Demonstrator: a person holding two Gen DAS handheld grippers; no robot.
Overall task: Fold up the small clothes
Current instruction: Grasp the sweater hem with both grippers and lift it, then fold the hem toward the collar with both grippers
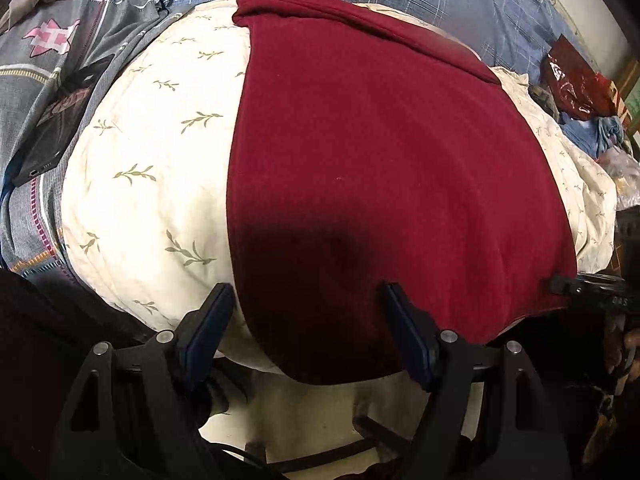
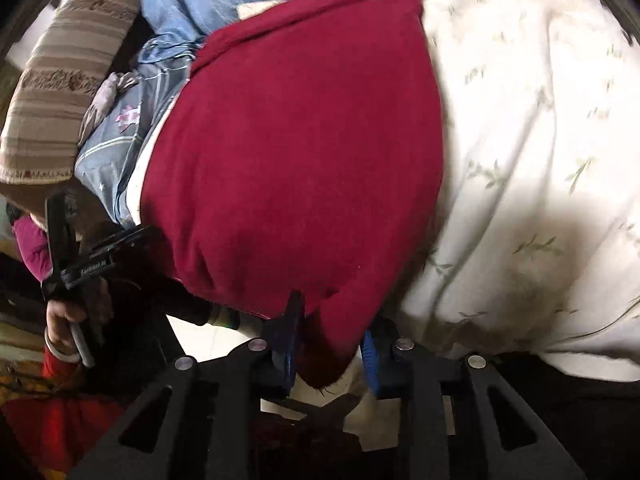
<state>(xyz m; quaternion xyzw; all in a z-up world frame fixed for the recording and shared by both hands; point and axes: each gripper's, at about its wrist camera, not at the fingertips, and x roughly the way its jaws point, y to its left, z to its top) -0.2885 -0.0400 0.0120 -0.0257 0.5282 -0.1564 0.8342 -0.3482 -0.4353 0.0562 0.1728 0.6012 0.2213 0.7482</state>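
- Dark red garment (image 1: 380,184) lies spread on the leaf-print pillow (image 1: 152,184).
- Left gripper (image 1: 306,300): jaws apart, straddling the garment's near edge.
- Right gripper (image 2: 332,320): jaws clamped on the garment's near corner.

A folded garment (image 1: 380,168) lies spread on a quilt (image 1: 152,184) atop the bed; a phone (image 1: 52,128) rests on the bedding to the quilt's left; a striped pillow (image 2: 60,92) sits beyond it; a heap of bags and clothes (image 1: 580,96) lies at the right; the left gripper (image 1: 308,320) straddles the garment's near left edge; the right gripper (image 2: 332,320) has the near corner between its jaws.
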